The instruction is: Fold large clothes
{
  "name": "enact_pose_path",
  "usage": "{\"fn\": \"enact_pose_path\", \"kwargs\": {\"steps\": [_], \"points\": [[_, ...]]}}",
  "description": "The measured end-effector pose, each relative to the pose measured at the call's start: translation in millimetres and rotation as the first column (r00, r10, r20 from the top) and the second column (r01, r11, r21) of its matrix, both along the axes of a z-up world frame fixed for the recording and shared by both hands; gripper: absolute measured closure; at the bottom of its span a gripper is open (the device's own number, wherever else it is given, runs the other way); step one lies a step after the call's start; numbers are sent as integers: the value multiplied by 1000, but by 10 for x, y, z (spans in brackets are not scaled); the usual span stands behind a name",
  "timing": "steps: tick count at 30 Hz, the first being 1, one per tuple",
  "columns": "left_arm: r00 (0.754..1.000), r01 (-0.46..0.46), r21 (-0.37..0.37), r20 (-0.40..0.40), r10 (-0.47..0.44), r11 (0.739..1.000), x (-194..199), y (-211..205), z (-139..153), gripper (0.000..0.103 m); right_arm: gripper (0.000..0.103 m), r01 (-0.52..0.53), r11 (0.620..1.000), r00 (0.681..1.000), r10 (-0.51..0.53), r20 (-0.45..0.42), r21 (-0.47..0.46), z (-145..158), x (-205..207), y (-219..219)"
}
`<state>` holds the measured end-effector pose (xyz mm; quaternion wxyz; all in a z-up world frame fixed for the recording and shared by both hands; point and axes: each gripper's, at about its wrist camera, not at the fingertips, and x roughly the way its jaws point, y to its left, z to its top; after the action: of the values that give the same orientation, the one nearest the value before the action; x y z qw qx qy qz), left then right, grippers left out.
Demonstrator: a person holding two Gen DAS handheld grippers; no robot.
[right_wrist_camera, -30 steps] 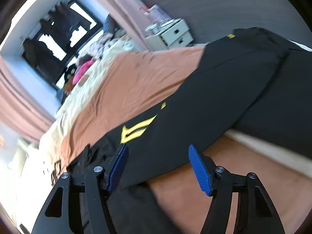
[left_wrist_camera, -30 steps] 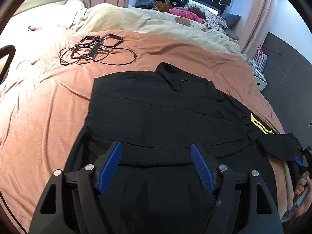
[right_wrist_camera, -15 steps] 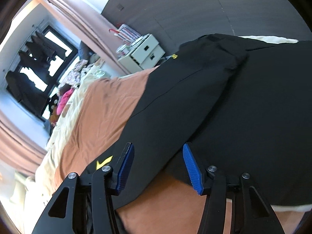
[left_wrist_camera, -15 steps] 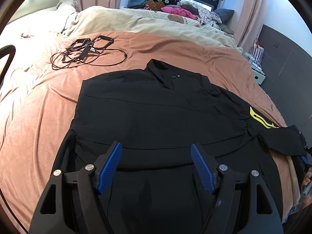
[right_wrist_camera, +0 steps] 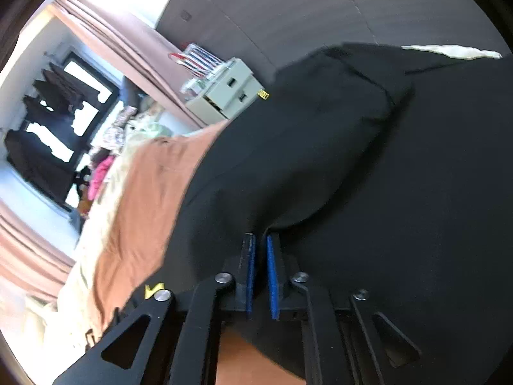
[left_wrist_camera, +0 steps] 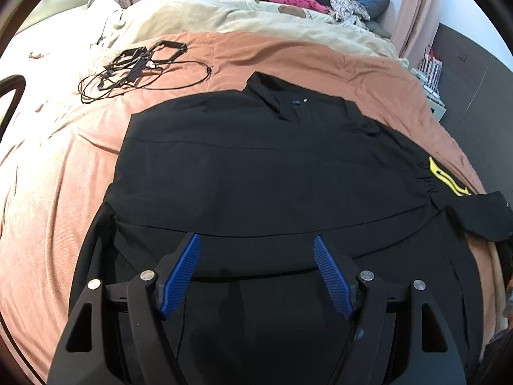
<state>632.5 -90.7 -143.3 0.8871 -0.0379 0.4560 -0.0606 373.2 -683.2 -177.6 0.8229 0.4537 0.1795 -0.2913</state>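
A large black shirt (left_wrist_camera: 256, 166) lies spread flat on the pink-brown bed cover (left_wrist_camera: 288, 54), collar at the far end. Its right sleeve (left_wrist_camera: 477, 215), below a yellow logo (left_wrist_camera: 445, 179), reaches the bed's right edge. My left gripper (left_wrist_camera: 255, 239) hovers open over the near part of the shirt, nothing between its blue pads (left_wrist_camera: 179, 272). In the right wrist view my right gripper (right_wrist_camera: 259, 235) is shut on a pinch of the black sleeve fabric (right_wrist_camera: 304, 160), which bunches up from the jaws.
A tangle of black cables and frames (left_wrist_camera: 134, 70) lies on the cover at the far left. A beige duvet (left_wrist_camera: 256, 22) and pillows fill the far end. A white drawer unit (right_wrist_camera: 224, 93) stands against the dark wall (right_wrist_camera: 288, 16) beside the bed.
The right gripper's jaws closed from wide apart onto the black sleeve fabric while it moved in over the sleeve. The left gripper sank a little toward the shirt, still open.
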Motion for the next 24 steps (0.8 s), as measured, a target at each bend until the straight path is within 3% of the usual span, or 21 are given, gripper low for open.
{"fn": "enact_pose_path", "kwargs": {"steps": [6,12,17,24], "points": [[1000,-11,-31,-1,11,999,-12,23,26,29,99,-76,986,988,94,121,-147,568,52,419],[1000,1,-52,26,0,999,-36,25,135,29,100,-212,943,953,257,159,-255,979,357,1053],[999,-8,-95,39,12,995,-45,101,216,29,100,-325,904,906,382,181,-279,1124,633,1615],[999,-17,-142,42,23,990,-67,237,288,29,100,-457,854,834,509,212,-250,1099,980,2354]]}}
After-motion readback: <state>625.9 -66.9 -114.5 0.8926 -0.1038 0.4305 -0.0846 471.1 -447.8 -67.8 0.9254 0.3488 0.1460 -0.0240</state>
